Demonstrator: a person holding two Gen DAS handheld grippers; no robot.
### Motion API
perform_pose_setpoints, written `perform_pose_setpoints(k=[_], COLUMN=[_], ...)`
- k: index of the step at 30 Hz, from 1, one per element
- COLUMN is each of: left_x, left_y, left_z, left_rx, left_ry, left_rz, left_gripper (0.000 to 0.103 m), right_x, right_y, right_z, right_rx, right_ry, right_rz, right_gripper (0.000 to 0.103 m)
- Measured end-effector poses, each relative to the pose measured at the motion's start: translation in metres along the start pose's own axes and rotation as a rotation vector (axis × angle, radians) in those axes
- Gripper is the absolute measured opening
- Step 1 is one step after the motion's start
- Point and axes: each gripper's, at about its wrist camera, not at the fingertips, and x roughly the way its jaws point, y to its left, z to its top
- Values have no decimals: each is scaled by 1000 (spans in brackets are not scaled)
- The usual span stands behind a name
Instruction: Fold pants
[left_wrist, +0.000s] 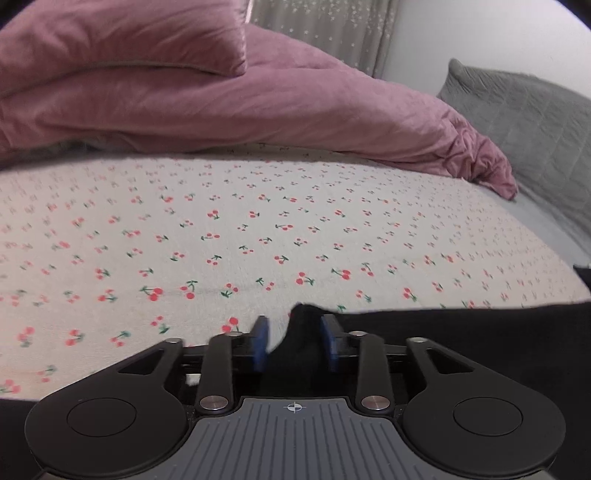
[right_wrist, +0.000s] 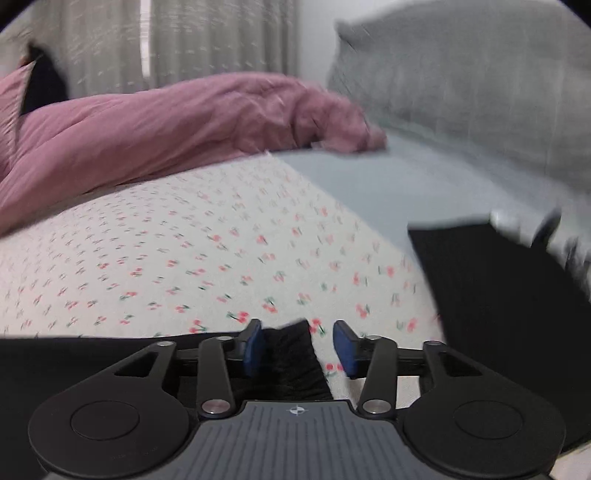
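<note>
Black pants (left_wrist: 480, 343) lie on a white sheet with a cherry print (left_wrist: 258, 229). In the left wrist view a raised corner of the black cloth stands between the blue pads of my left gripper (left_wrist: 295, 341), whose jaws stand apart with gaps beside the cloth. In the right wrist view the black pants (right_wrist: 498, 295) spread at right and along the bottom left. A flap of them sits between the pads of my right gripper (right_wrist: 297, 347), touching the left pad, with a clear gap to the right pad. The view is blurred.
A pink duvet (left_wrist: 221, 107) and a pink pillow (left_wrist: 122, 37) are heaped at the far side of the bed. A grey quilted pillow (left_wrist: 524, 110) stands at the right. A grey curtain (right_wrist: 207, 40) hangs behind. A pale blue sheet (right_wrist: 388, 184) lies beside the cherry sheet.
</note>
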Motion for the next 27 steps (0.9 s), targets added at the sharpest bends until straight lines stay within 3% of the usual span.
perform_pose_setpoints(k=[1, 2, 11, 13, 21, 27], left_x=[-9, -18, -107, -122, -175, -211], left_y=[-3, -3, 13, 21, 35, 58], left_z=[0, -1, -26, -35, -70, -99], left_rx=[6, 3, -130, -162, -181, -273], left_ry=[0, -2, 19, 18, 0, -28], left_rz=[19, 36, 168, 183, 320, 393], left_gripper=[54, 57, 72, 81, 87, 89], right_x=[-4, -11, -50, -56, -87, -106], right_y=[5, 12, 91, 107, 172, 220], right_z=[2, 2, -5, -7, -21, -33], right_rx=[-5, -15, -157, -189, -345, -451], right_ry=[-1, -1, 43, 46, 58, 103], right_rz=[24, 60, 369, 418, 591, 733], right_gripper=[57, 61, 69, 71, 75, 75])
